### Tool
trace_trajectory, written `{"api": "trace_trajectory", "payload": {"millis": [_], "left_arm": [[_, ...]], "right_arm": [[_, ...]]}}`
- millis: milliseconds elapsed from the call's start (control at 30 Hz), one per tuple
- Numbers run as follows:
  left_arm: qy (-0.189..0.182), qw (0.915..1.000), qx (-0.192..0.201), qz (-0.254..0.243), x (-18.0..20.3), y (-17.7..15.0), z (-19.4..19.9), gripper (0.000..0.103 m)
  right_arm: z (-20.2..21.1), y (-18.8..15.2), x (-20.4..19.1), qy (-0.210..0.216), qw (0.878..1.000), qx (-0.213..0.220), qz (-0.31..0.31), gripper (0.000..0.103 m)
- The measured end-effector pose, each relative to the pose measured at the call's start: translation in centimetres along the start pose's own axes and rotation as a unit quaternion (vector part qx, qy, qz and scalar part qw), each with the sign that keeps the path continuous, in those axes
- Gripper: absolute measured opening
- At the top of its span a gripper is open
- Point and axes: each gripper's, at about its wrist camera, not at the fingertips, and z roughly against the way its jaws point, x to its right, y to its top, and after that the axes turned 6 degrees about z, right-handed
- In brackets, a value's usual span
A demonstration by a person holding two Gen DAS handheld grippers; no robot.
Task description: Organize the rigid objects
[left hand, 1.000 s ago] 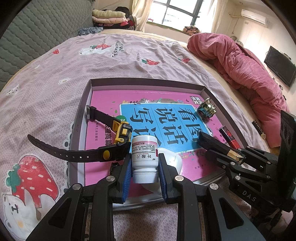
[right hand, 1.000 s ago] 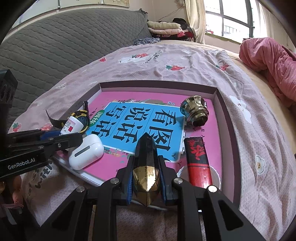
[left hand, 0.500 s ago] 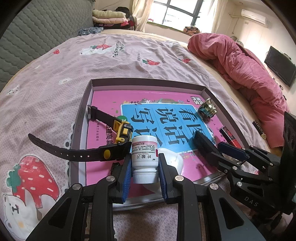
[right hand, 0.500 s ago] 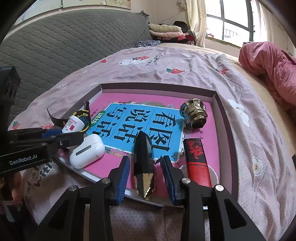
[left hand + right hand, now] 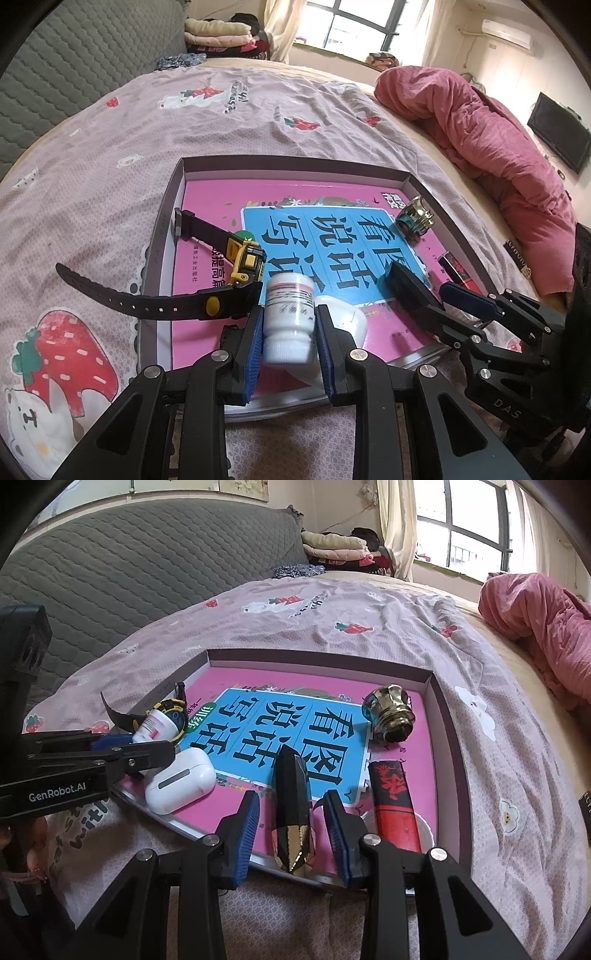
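A white pill bottle (image 5: pixel 290 295) stands tilted at the near edge of a shallow purple-rimmed tray (image 5: pixel 295 162), and my left gripper (image 5: pixel 289 321) is shut on it. The bottle (image 5: pixel 153 727) and that gripper (image 5: pixel 155 738) also show in the right wrist view. My right gripper (image 5: pixel 291 797) is open. A black faceted piece with a gold tip (image 5: pixel 290 775) lies between its pads, untouched, on the tray's front rim (image 5: pixel 439 720). In the left wrist view the right gripper (image 5: pixel 436 295) hides that piece.
In the tray lie a pink and blue book (image 5: pixel 280 716), a black and yellow watch (image 5: pixel 243 258), a white earbud case (image 5: pixel 181 779), a gold and teal cap (image 5: pixel 388 712) and a red tube (image 5: pixel 393 805). A pink quilt (image 5: pixel 480 122) is heaped at right. A grey headboard (image 5: pixel 147 572) stands behind.
My right gripper has opened and let go of the black and gold piece, which now rests on the tray's front rim. The left gripper still grips the bottle in the same place.
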Motion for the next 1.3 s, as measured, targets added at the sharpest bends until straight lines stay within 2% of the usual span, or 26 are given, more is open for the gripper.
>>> {"api": "trace_trajectory", "payload": {"millis": [167, 233, 467, 533, 600, 733, 867, 933, 1167, 1300], "left_arm": [[-0.003, 1.0000, -0.002, 0.009, -0.3, 0.0, 0.0, 0.031], [-0.001, 0.9999, -0.001, 0.011, -0.5, 0.1, -0.1, 0.036], [-0.002, 0.9999, -0.003, 0.015, -0.6, -0.1, 0.0, 0.039], [-0.002, 0.9999, -0.003, 0.014, -0.5, -0.3, 0.1, 0.045], [0.000, 0.9999, -0.004, 0.012, -0.4, -0.4, 0.1, 0.047], [0.004, 0.9999, -0.003, 0.011, -0.3, -0.5, 0.2, 0.048], [0.004, 0.9999, -0.002, 0.012, -0.4, -0.6, 0.4, 0.050], [0.004, 0.9999, 0.000, 0.011, -0.4, -0.6, 0.5, 0.056], [0.010, 0.9999, 0.011, 0.007, -0.2, -1.1, 1.7, 0.063], [0.013, 0.9997, 0.019, 0.012, -0.2, -1.6, 2.9, 0.068]], "right_arm": [[0.4, 0.0, 0.1, -0.001, 1.000, 0.004, -0.002, 0.036], [0.5, 0.1, 0.0, -0.002, 1.000, 0.007, 0.000, 0.036], [1.2, 0.1, 0.1, -0.006, 1.000, 0.014, -0.002, 0.036], [1.4, 0.0, 0.1, -0.007, 1.000, 0.016, -0.003, 0.036], [1.6, -0.1, 0.0, -0.009, 1.000, 0.016, -0.004, 0.037], [2.0, -0.2, -0.2, -0.011, 1.000, 0.017, -0.002, 0.048], [2.2, -0.2, -0.2, -0.014, 1.000, 0.019, -0.004, 0.049], [2.4, -0.3, -0.1, -0.015, 1.000, 0.019, -0.009, 0.049], [3.4, -1.0, -0.1, -0.019, 0.999, 0.021, -0.028, 0.049], [4.2, -1.4, -0.3, -0.022, 0.999, 0.024, -0.037, 0.060]]}}
